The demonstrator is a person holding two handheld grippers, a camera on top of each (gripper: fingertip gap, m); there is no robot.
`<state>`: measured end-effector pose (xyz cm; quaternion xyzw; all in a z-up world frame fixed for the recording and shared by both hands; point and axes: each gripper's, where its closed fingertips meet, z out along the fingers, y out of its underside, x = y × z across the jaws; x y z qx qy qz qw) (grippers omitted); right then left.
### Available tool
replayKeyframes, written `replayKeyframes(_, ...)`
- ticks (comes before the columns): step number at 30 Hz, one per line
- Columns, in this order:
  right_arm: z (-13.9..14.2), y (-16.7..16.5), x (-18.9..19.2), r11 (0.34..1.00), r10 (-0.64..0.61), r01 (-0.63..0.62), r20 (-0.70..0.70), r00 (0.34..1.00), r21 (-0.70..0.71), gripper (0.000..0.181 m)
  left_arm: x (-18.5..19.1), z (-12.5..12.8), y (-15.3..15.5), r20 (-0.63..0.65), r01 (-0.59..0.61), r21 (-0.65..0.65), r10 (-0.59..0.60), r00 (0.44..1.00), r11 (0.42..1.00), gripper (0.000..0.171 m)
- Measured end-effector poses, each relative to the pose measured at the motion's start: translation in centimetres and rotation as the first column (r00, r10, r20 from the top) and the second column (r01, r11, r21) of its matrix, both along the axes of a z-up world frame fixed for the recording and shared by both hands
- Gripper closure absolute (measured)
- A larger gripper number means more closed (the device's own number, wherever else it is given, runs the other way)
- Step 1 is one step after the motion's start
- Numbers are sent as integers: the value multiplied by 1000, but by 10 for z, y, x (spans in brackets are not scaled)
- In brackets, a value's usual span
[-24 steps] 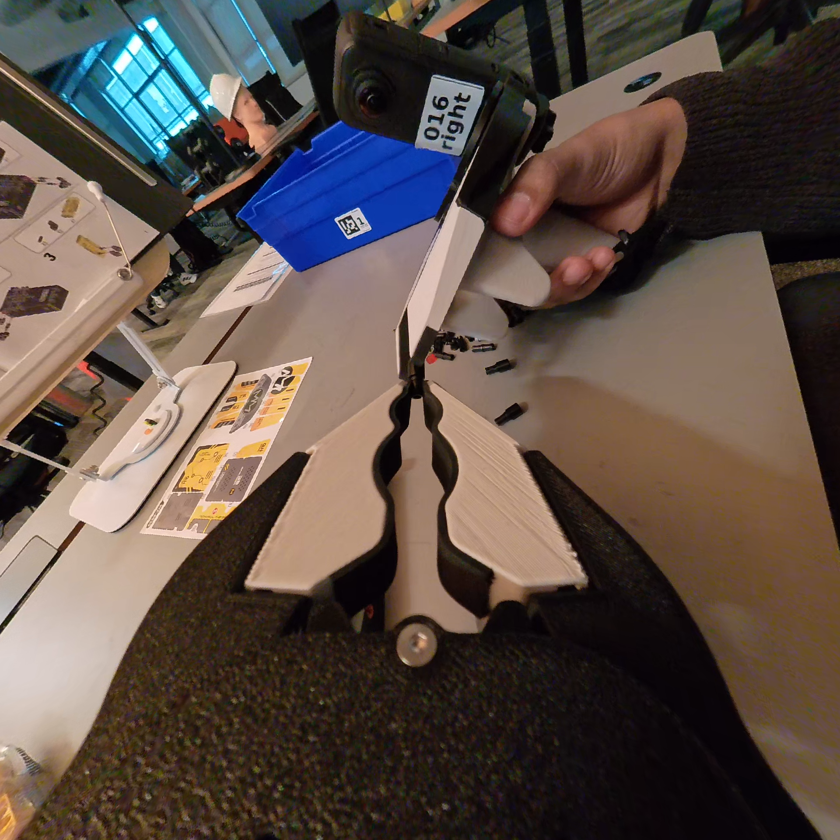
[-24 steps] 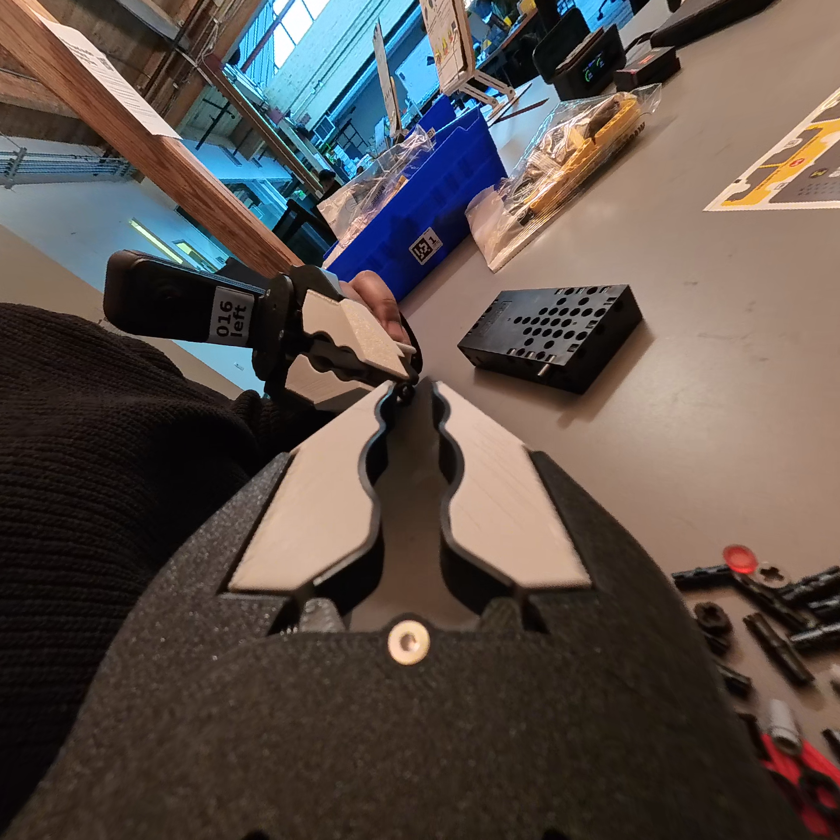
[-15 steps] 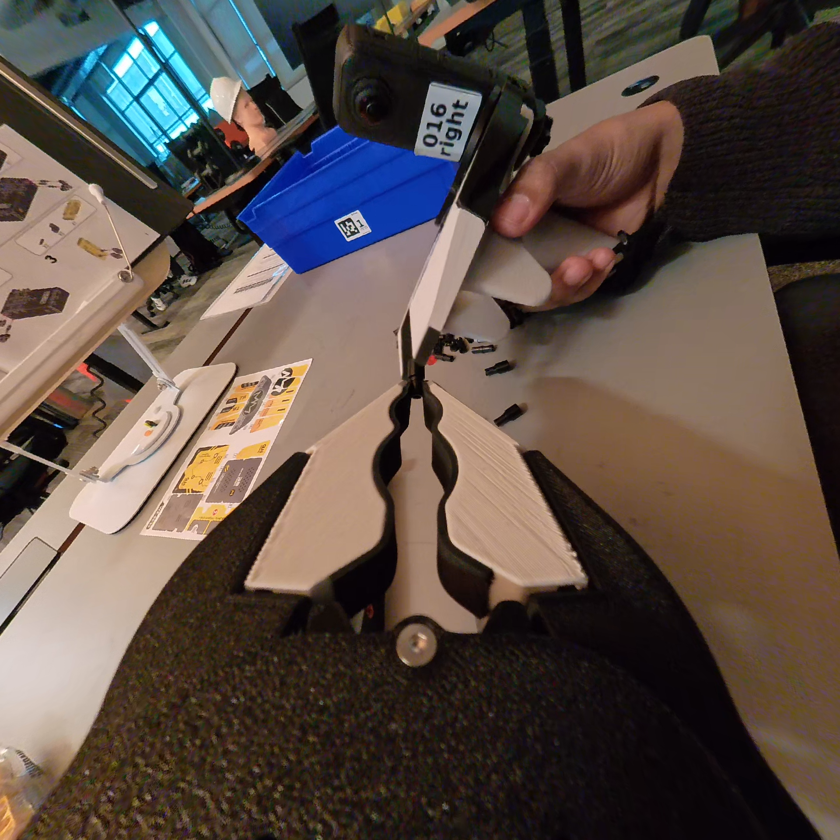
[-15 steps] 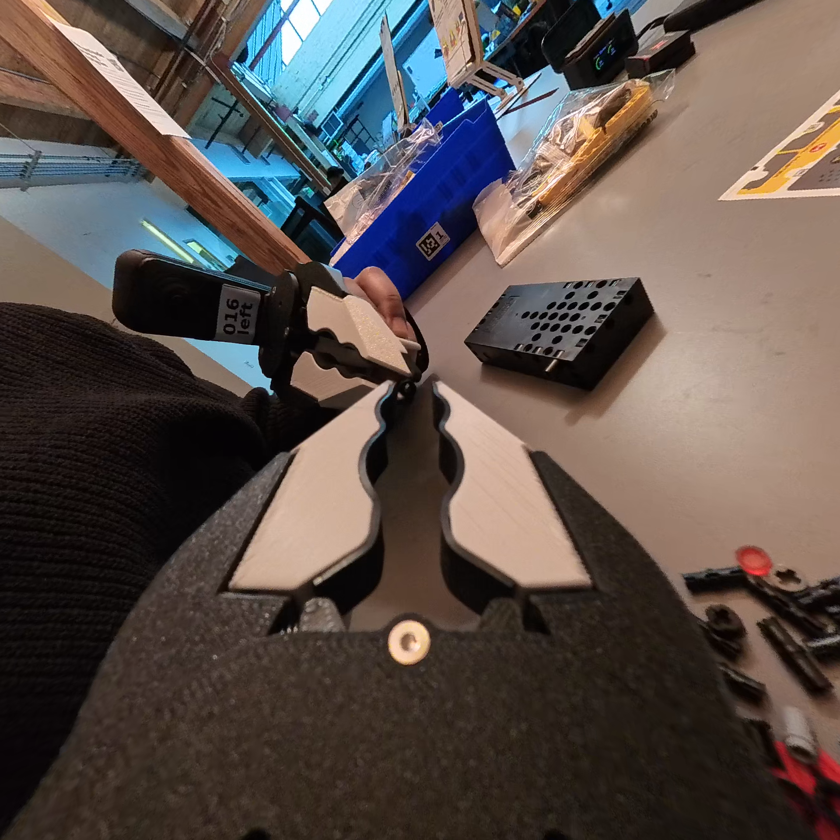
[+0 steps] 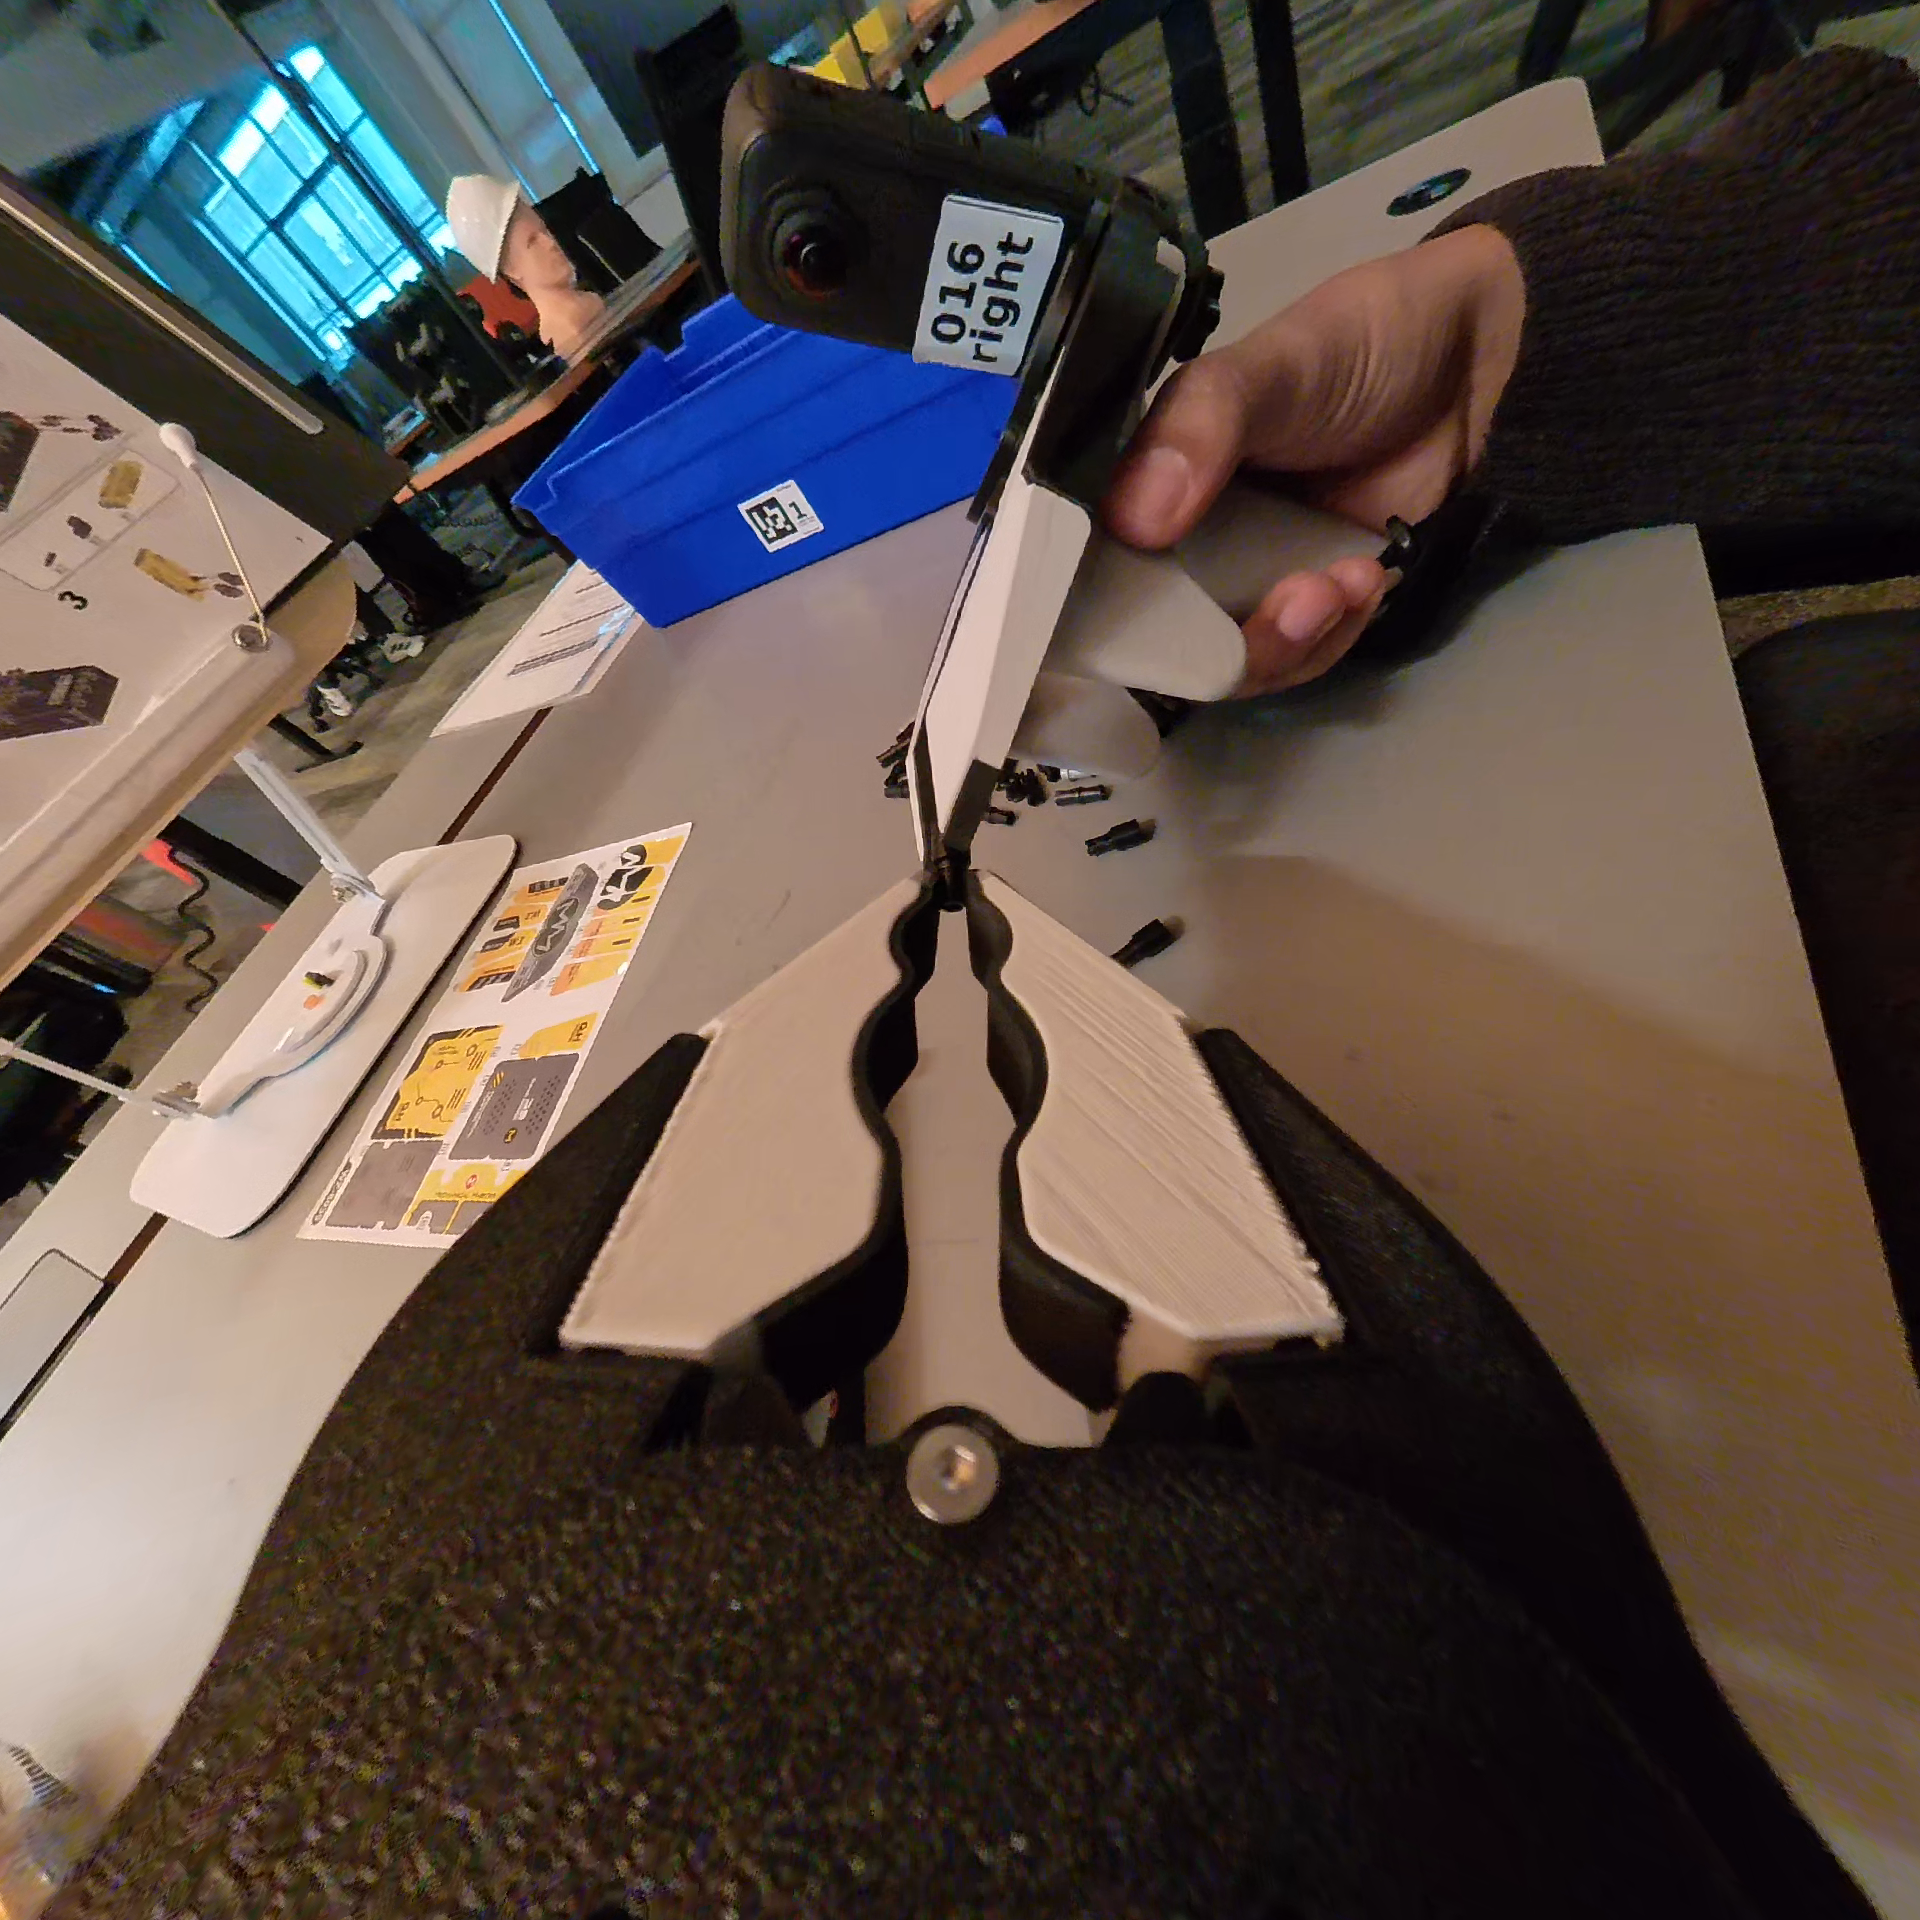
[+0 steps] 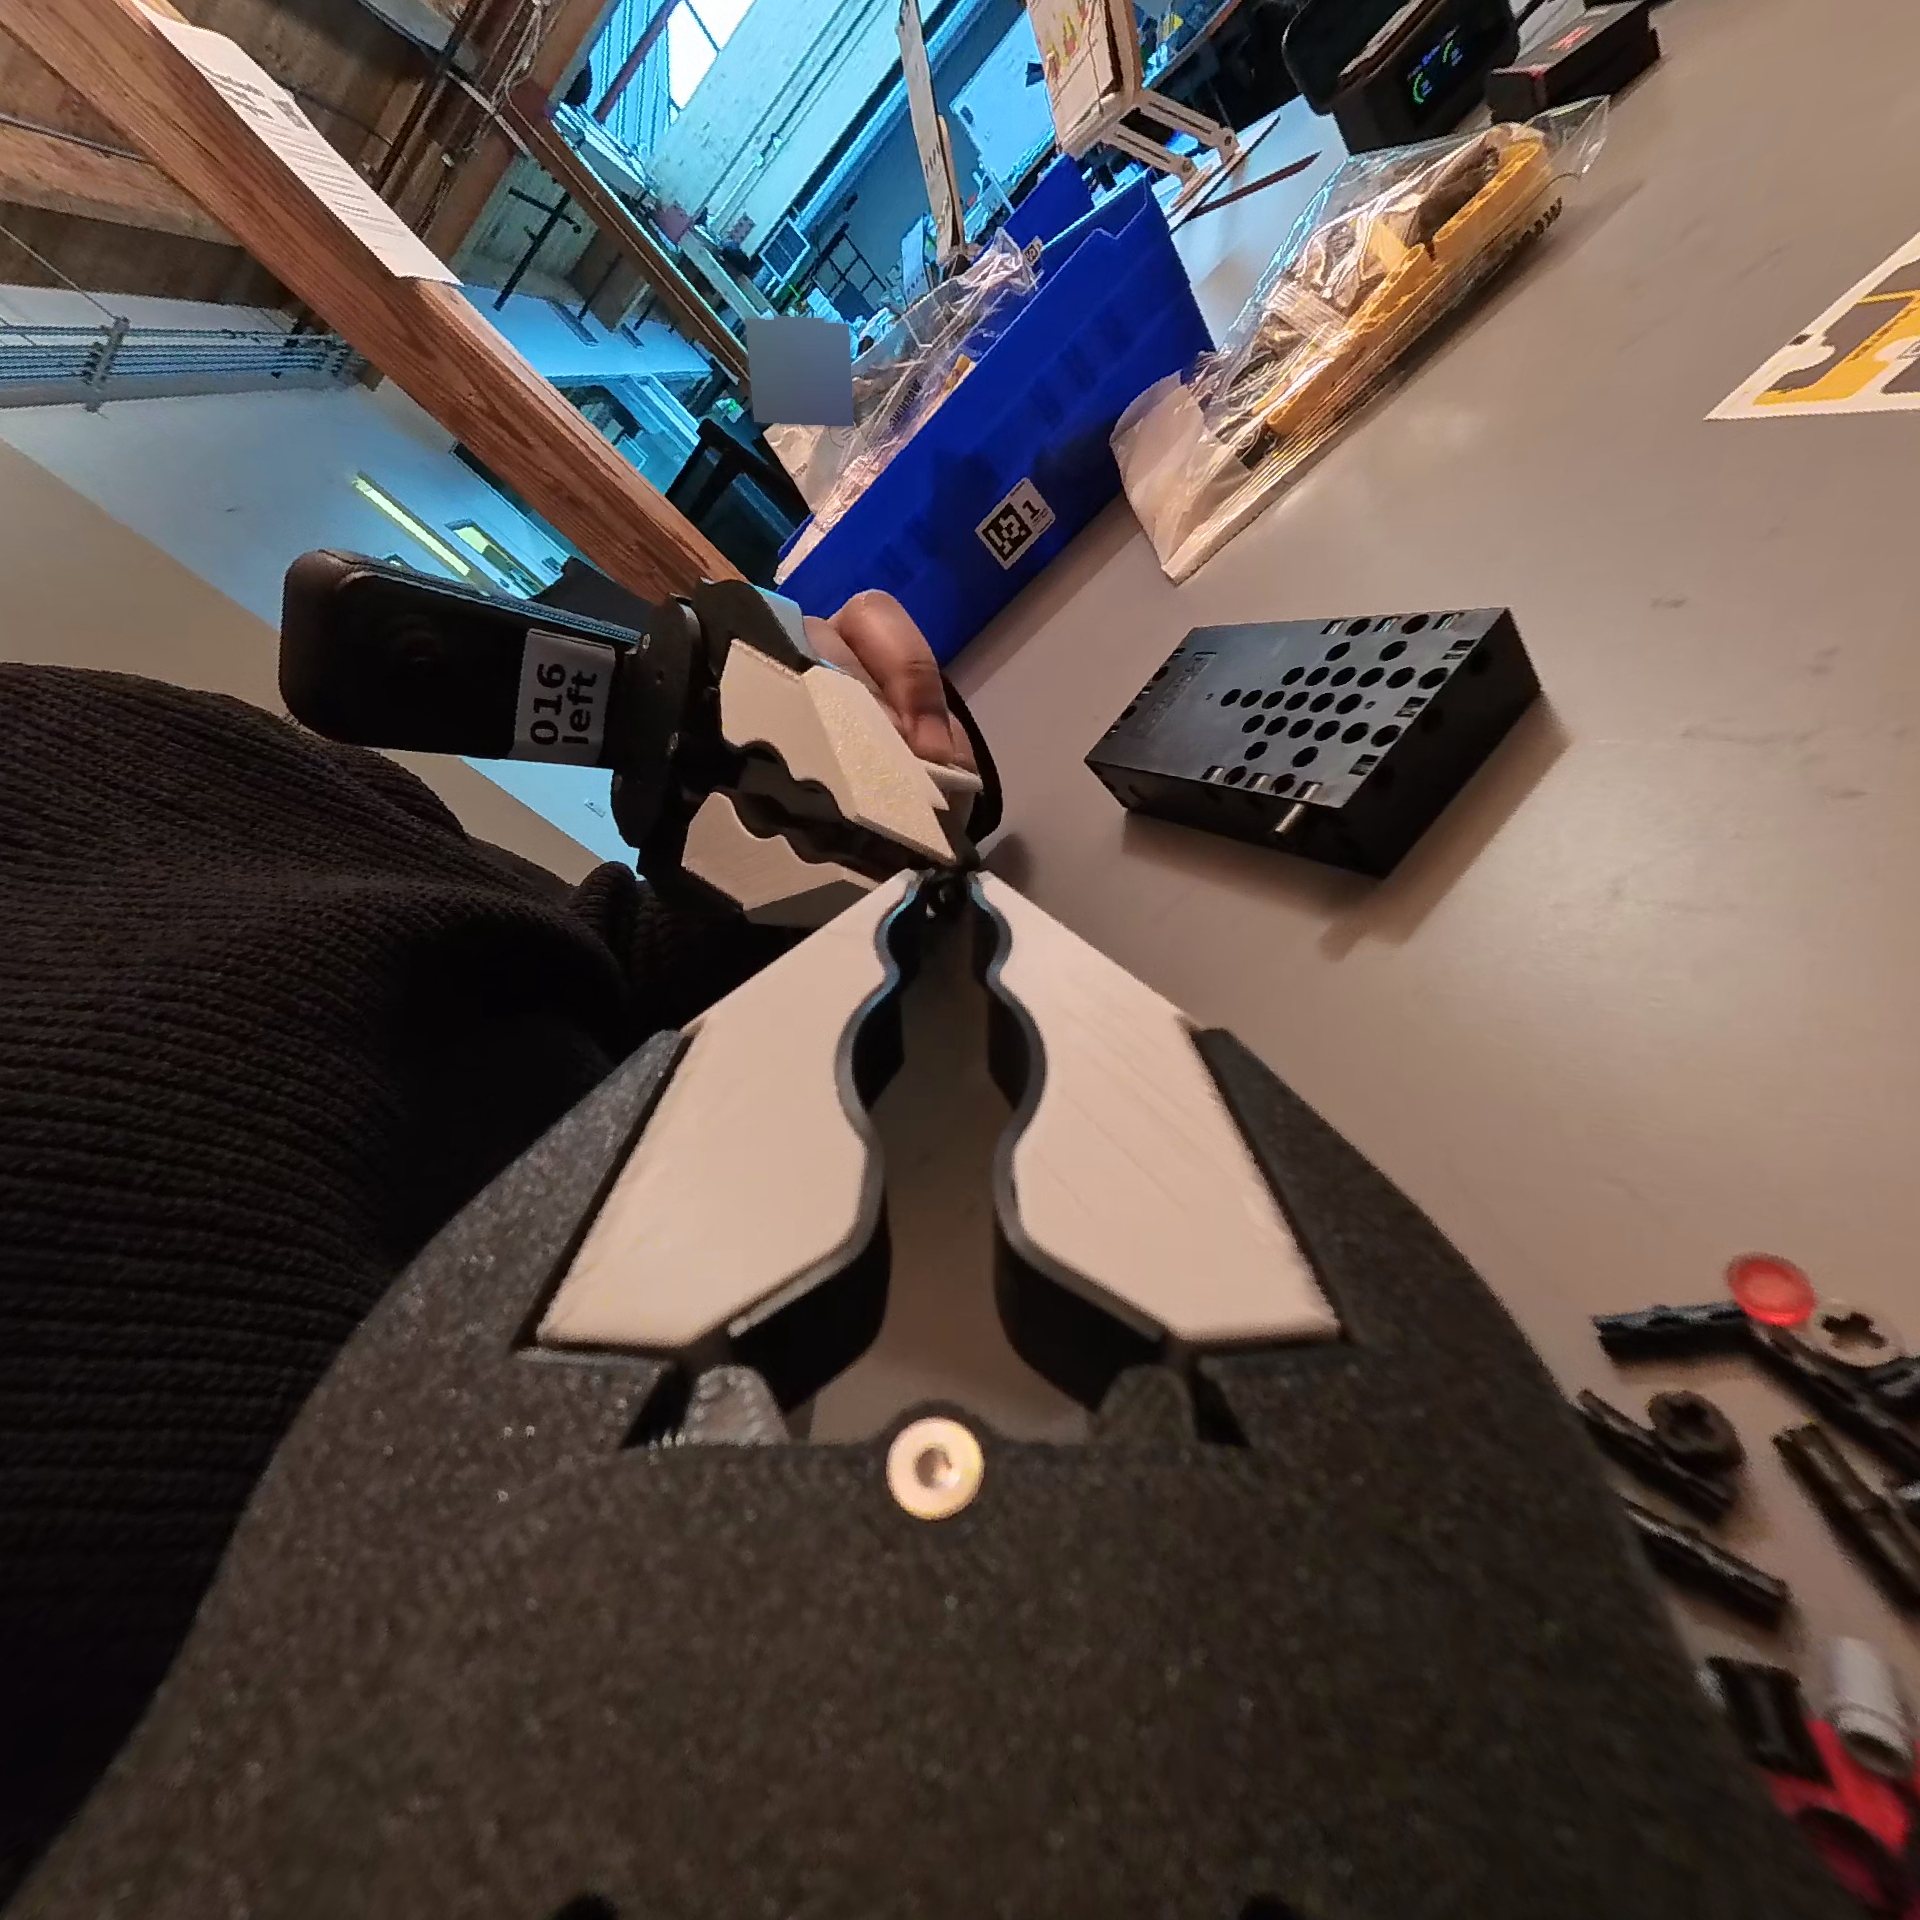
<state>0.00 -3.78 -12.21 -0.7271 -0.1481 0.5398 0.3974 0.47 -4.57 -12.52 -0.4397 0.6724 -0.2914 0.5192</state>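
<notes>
Tiny black part [image 5: 943,896] pinched where both grippers' tips met, too small to identify, black and red pieces [image 6: 1829,1714] cut off at the desk's [image 6: 1558,987] right edge, blurred.

Each tongs has two pale grey ribbed fingers with wavy black inner edges, set in a speckled black body with one silver screw [image 5: 951,1473] below the fingers. Above the right tongs [image 5: 940,862] sits a black camera [image 5: 831,234] bearing a white sticker. The sleeves [image 5: 1714,301] are dark ribbed knit.
</notes>
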Motion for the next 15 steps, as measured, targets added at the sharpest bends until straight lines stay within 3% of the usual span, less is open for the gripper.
replayKeyframes(5,0,0,2,1000,-6,5,16,1000,10,174,1,1,0,8,-2,-30,2,1000,1000,167)
replayKeyframes(10,7,10,16,995,-89,89,-1,996,36,174,-2,17,11,68,-9,-243,26,997,970,148)
replayKeyframes(11,7,12,18,993,-107,106,11,994,43,174,-3,19,18,69,-27,-297,50,996,954,138)
replayKeyframes(13,5,14,20,990,-132,128,48,990,65,174,-6,16,38,26,-104,-374,123,992,922,94)
replayKeyframes(15,2,15,19,988,-139,133,78,987,77,174,-12,5,63,-50,-221,-370,218,975,902,79)
